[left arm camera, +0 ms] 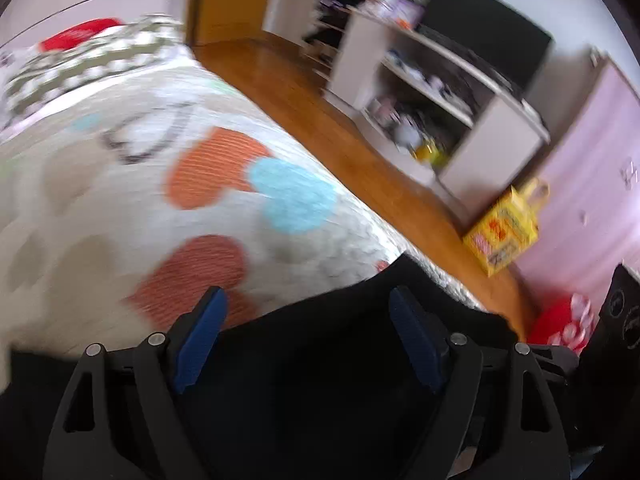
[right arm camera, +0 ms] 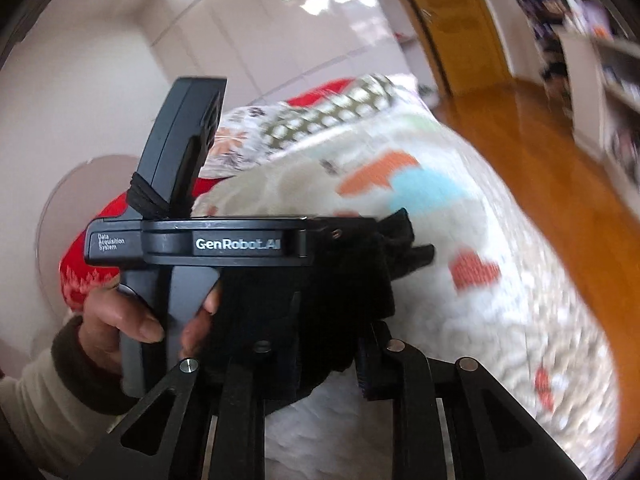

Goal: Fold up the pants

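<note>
Two grippers work over a bed (left arm camera: 100,184) covered in a fleecy white blanket (right arm camera: 500,320), its nap nubbly and printed with orange ribbed hearts and pale blue blobs. Black pants (left arm camera: 320,344), soft and matte, lie at the near edge of that blanket in the left wrist view, showing as one dark mass with a curved upper outline and little visible detail.

Left gripper (left arm camera: 308,344): its blue-padded fingers (left arm camera: 200,344) stand wide apart with the black cloth spread beneath and between them; nothing is pinched. In the right wrist view this same tool shows side-on as a hard black plastic body lettered "GenRobot.AI", held in a bare hand (right arm camera: 132,316) with a cream sleeve, a bunch of black fabric (right arm camera: 360,264) crumpled just beyond it.

Right gripper (right arm camera: 324,364): black ridged pads sit either side of a fold of the black fabric, seemingly closed on it, though the dark cloth against dark plastic makes the contact hard to read.

Beyond the bed runs a glossy wooden floor (left arm camera: 320,112), with a white open shelf unit (left arm camera: 440,92), a yellow printed box (left arm camera: 504,232) and a red patterned cushion (left arm camera: 80,36), all blurred.
</note>
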`<state>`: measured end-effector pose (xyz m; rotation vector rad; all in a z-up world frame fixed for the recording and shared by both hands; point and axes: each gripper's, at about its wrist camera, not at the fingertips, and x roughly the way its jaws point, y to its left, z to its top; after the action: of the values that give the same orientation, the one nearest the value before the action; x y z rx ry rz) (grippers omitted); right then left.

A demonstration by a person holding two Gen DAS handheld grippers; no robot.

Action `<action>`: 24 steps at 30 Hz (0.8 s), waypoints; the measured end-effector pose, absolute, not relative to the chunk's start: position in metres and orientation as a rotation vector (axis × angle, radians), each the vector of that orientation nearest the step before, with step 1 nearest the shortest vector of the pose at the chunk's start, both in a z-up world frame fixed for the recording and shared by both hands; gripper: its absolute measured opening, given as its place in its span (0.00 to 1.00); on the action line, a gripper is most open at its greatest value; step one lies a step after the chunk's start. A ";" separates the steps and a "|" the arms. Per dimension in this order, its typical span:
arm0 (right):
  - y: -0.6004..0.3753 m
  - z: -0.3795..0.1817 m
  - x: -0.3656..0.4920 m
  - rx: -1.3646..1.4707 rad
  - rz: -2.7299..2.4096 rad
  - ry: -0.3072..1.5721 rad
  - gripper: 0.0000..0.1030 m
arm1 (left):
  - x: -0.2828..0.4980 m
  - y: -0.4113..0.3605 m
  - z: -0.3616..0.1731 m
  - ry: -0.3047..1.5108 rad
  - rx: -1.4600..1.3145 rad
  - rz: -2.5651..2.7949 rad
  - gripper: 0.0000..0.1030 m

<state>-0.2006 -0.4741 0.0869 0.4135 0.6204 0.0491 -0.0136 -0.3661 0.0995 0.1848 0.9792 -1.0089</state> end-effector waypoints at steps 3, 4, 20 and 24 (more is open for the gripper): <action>-0.448 0.107 -0.185 0.339 0.116 0.591 0.19 | 0.002 -0.320 0.109 0.993 0.087 -0.934 0.81; -0.438 0.110 -0.179 0.318 0.138 0.593 0.19 | 0.006 -0.303 0.110 0.999 0.059 -0.907 0.81; -0.334 0.076 -0.108 0.280 0.472 0.762 0.60 | 0.003 -0.120 0.067 1.104 -0.322 -0.600 0.84; -0.373 0.084 -0.107 0.264 0.350 0.746 0.53 | -0.005 -0.138 0.050 1.148 -0.299 -0.631 0.84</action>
<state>-0.1067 -0.3730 0.0836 0.2643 0.7460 0.3503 -0.0051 -0.1376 0.0499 -0.2991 1.1479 -0.6305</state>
